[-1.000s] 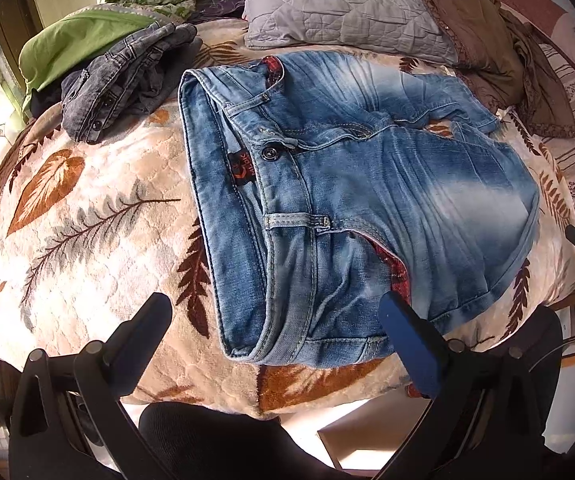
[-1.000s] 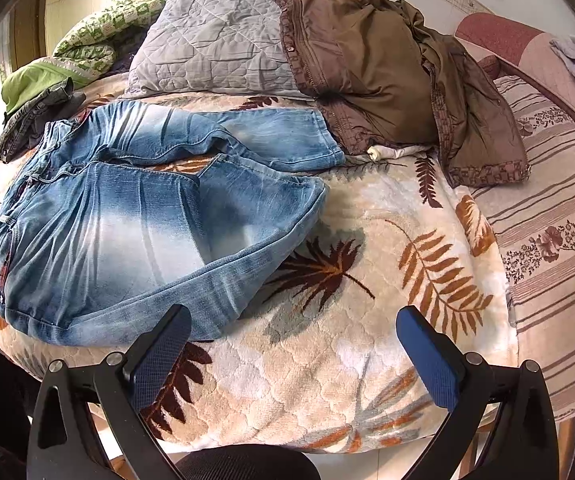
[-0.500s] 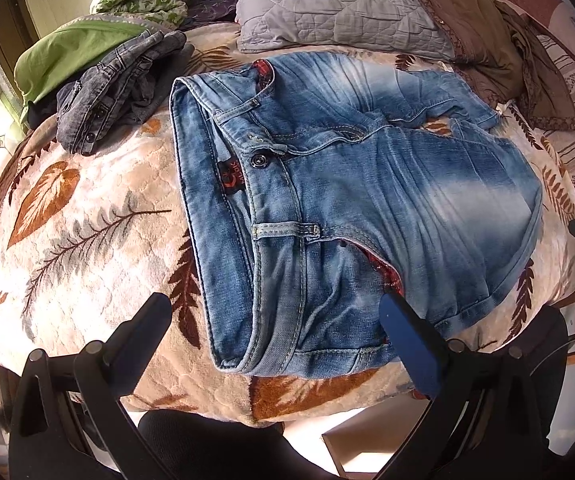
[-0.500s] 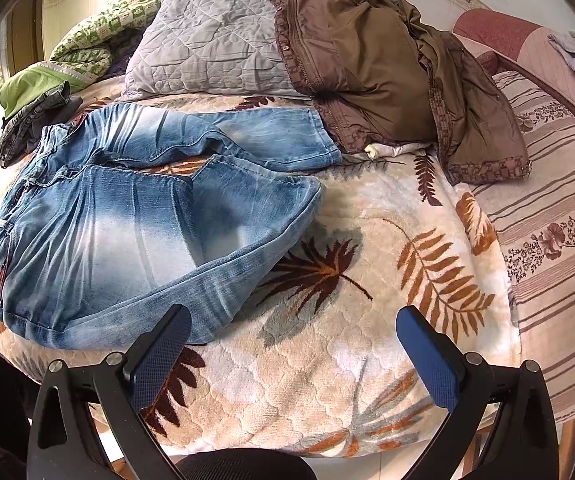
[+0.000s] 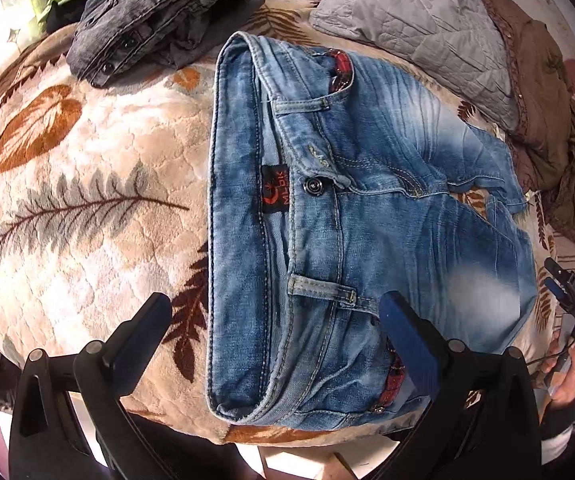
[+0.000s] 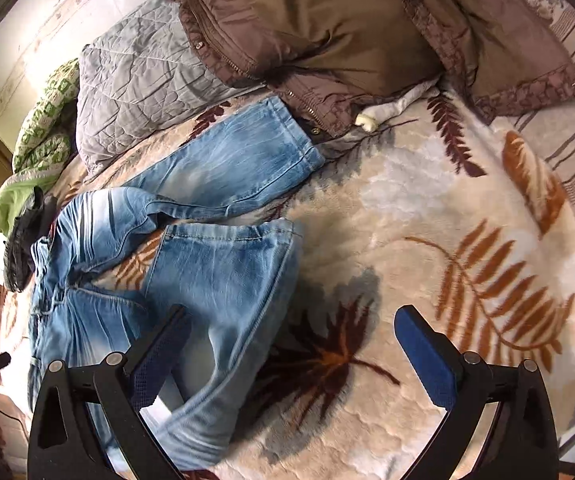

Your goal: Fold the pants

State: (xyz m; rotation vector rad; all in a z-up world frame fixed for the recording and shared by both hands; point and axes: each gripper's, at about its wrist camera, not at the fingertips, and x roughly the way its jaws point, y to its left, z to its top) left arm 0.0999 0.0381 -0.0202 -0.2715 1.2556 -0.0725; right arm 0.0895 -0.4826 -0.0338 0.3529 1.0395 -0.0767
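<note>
One pair of jeans [image 5: 367, 220]: light blue denim spread on the bed, waistband lying between the left fingers, legs running away from them.
Near leg [image 6: 223, 300]: doubled back, its cuff just ahead of the right fingers.
Left gripper [image 5: 275, 320]: fingers spread wide, pinching nothing.
Right gripper [image 6: 291, 332]: fingers spread, empty, one over the near leg, the other over the leaf-print blanket [image 6: 427, 240].
Beyond: gray pillow [image 6: 135, 88], brown jacket [image 6: 327, 20], dark gray jeans [image 5: 159, 12].

Jeans [image 6: 215, 280] near leg — blurred, btm edge hidden behind jaws.
</note>
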